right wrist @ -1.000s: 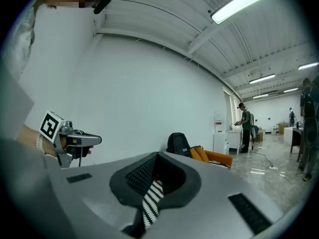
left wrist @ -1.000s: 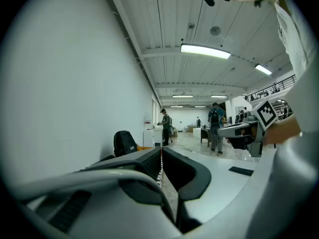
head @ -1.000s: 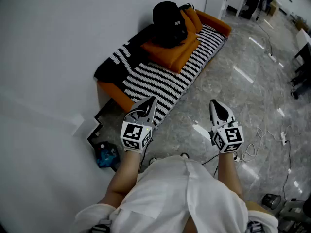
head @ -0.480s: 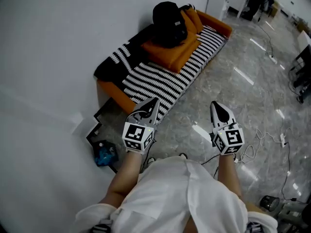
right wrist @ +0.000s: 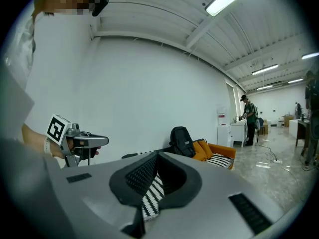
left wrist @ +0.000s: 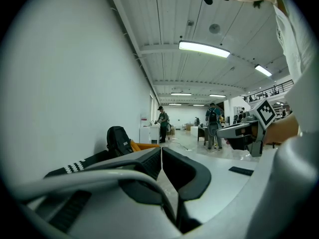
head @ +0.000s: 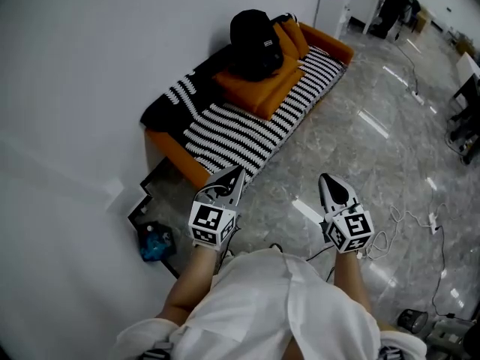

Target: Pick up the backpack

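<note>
Position of the backpack [head: 256, 43]: it stands upright on the orange cushions [head: 262, 85] at the far end of the sofa [head: 174, 150], close to the white wall [head: 90, 66]. It is black. In the left gripper view the backpack [left wrist: 117, 141] shows small and far ahead. In the right gripper view the backpack [right wrist: 182, 142] stands beside the orange cushions, well apart from the tool. The sofa is low and orange, and a black-and-white striped cover [head: 247, 126] lies over its seat.

You hold the left gripper [head: 236, 172] just beside the near end of the sofa, and it points along the sofa. Its jaws are clenched together, and the dark pads [left wrist: 149, 163] meet along one line with nothing between them. You hold the right gripper [head: 328, 180] beside it, farther from the wall, above the grey marbled floor [head: 360, 141], and it points nearly the same way. Its jaws are also pressed together and they grasp nothing; in its own view the striped cover shows only behind them.

By the wall, near your left arm, a blue object [head: 154, 242] lies on a dark angular thing that I cannot identify. White cables [head: 390, 231] lie on the floor at your right. A white cabinet [head: 330, 2] stands past the far end of the sofa.
</note>
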`<state>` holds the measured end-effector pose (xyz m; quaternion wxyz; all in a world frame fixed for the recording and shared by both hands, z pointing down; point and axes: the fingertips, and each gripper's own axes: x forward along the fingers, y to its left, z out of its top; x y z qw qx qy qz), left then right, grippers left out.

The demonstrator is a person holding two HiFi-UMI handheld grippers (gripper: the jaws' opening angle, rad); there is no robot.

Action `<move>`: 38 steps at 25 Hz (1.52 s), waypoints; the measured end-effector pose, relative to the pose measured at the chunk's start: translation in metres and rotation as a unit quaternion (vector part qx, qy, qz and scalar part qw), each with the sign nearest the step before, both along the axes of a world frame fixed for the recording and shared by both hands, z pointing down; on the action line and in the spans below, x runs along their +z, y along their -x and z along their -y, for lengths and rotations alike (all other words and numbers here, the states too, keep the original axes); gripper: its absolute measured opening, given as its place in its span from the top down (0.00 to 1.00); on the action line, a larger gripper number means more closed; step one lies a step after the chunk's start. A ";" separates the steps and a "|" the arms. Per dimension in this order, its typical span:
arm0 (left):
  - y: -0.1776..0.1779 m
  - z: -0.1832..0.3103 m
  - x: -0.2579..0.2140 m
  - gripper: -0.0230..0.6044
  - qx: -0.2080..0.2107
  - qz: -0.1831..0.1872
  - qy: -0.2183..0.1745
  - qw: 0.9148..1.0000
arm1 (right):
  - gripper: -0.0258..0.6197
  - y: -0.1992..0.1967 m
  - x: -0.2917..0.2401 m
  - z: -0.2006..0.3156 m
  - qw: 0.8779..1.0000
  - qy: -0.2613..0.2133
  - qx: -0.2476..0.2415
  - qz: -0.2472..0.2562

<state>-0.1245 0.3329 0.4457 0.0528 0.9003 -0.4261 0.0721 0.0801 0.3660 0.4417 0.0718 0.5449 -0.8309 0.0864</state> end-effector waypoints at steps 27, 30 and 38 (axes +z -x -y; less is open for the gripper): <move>-0.040 -0.013 0.035 0.92 -0.006 -0.007 0.064 0.998 | 0.93 -0.035 0.036 0.005 0.997 0.037 -0.059 -0.015; -0.046 0.015 0.036 0.92 0.005 -0.011 0.064 0.998 | 0.93 -0.040 0.035 0.028 0.998 0.040 -0.050 -0.015; -0.049 0.104 0.017 0.92 0.026 -0.024 0.036 0.999 | 0.93 -0.034 0.017 0.103 0.998 0.030 -0.043 -0.030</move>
